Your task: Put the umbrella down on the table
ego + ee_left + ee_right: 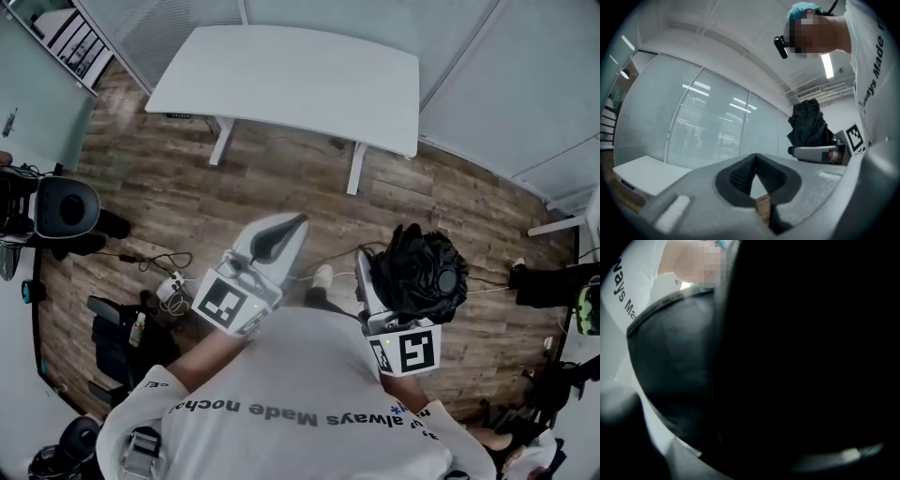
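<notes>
The black folded umbrella (424, 272) is bunched up between the jaws of my right gripper (394, 281), which is shut on it and held out level in front of my chest. In the right gripper view the umbrella's dark fabric (787, 357) fills almost the whole picture and hides the jaws. My left gripper (291, 225) is beside it to the left, shut with nothing in it; its ribbed pads (740, 176) meet at the tips. From the left gripper view the umbrella (808, 123) stands up out of the right gripper (816, 152). The white table (281, 75) lies ahead across the wooden floor.
A black office chair (66, 208) stands at the left. Cables and a power strip (171, 286) lie on the floor near my left side, with black bags (117, 337) behind them. Glass partition walls (693, 122) run behind the table. More dark gear (553, 281) sits at the right.
</notes>
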### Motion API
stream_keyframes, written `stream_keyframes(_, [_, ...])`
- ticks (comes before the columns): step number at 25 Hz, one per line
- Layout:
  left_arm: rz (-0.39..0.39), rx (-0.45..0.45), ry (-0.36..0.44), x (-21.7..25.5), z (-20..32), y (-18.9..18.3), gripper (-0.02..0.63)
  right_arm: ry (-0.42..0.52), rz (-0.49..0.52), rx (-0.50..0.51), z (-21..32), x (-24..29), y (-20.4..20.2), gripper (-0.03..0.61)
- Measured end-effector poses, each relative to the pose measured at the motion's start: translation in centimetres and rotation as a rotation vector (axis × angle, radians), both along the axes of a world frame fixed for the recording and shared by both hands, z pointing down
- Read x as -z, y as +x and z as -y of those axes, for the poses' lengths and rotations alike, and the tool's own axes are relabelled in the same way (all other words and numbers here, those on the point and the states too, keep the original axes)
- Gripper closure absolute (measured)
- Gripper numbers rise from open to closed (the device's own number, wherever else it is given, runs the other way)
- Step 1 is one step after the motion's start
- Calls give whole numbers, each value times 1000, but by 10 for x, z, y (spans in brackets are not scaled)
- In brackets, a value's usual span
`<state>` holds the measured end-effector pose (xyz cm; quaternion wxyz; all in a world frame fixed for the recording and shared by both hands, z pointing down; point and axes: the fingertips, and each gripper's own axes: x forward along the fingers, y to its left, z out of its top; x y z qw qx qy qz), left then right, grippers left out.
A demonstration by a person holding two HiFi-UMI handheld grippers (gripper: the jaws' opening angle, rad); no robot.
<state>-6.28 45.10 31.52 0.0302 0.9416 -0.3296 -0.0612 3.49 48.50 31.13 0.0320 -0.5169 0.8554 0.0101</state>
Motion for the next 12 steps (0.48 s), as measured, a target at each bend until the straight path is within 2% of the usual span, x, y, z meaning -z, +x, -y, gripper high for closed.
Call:
stream_keyframes(5, [-8, 19, -6, -1, 48, 47, 611, -2, 2, 27, 48, 3, 47, 341])
stream_keyframes(12, [4, 32, -4, -8, 101, 75, 611, -14, 1, 40, 104, -2, 76, 341])
